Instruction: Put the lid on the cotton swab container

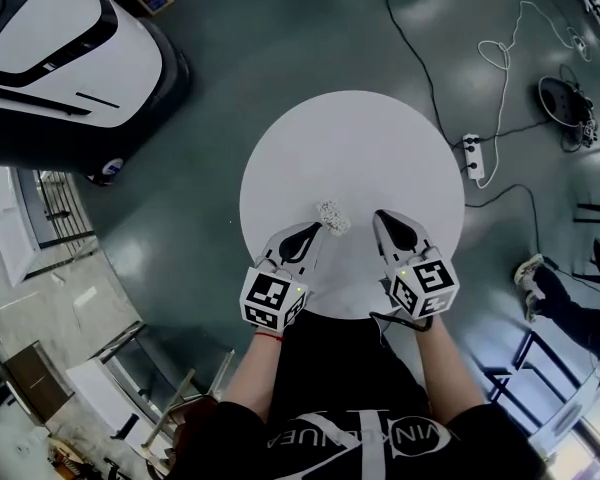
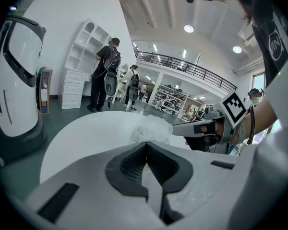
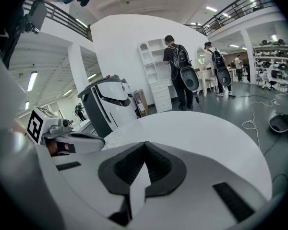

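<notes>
In the head view we see the cotton swab container on the round white bench, just beside our left tool and near the right tool. In the left gripper view our jaws are pressed together and empty, with the container just ahead. In the right gripper view the jaws are likewise closed on nothing.

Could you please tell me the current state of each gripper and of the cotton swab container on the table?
left gripper: jaws together, nothing between them, tips just short of the container.
right gripper: jaws together, empty, held over the table to the container's right.
cotton swab container: resting on the round table, not gripped; too small to tell whether it is covered.
</notes>
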Available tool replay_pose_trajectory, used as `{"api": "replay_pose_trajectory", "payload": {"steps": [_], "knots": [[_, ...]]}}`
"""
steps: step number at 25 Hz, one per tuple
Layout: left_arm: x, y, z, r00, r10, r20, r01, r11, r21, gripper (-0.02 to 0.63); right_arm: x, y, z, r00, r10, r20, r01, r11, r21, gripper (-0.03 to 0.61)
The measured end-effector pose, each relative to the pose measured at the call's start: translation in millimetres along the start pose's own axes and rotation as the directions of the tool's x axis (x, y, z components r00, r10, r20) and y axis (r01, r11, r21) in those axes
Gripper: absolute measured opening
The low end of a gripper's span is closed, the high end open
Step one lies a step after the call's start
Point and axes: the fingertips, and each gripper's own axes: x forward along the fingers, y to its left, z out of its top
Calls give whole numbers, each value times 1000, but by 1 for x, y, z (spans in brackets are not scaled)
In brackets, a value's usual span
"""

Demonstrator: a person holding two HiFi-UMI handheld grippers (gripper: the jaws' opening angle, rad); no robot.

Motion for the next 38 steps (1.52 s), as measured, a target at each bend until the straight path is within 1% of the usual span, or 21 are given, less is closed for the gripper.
{"api": "replay_pose_trajectory", "payload": {"steps": [3,7,9,16,22,27,33,35,38], "knots": [[0,2,0,1000,1,-3,-1,1000,2,6,1,3,6,1000,11,13,-10,1000,-25,2],[-1,2,0,1000,1,-4,-1,1000,3,6,3,-17,4,999,-43,-7,43,999,-9,2],[-3,3,0,1000,-1,-3,1,1000,4,6,8,-24,3,999,-47,-25,47,999,-9,2],[-1,0,-4,1000,-21,-14,21,1000,21,6,21,-13,10,998,46,-37,-47,999,-26,2],[0,-1,-3,999,-30,-17,31,999,27,6,18,-6,20,998,55,-19,-56,997,-53,2],[1,-2,-4,999,-33,-17,34,999,30,6,15,5,31,996,90,9,-89,993,-84,2],[0,-1,-4,999,-34,-19,35,999,36,6,16,22,38,986,165,25,-162,981,-108,2],[0,-1,-4,999,-35,-19,36,999,35,6,16,28,38,983,185,17,-181,976,-123,2],[0,1,-3,999,-35,-19,36,999,32,6,19,40,39,978,210,-11,-209,962,-173,2]]}}
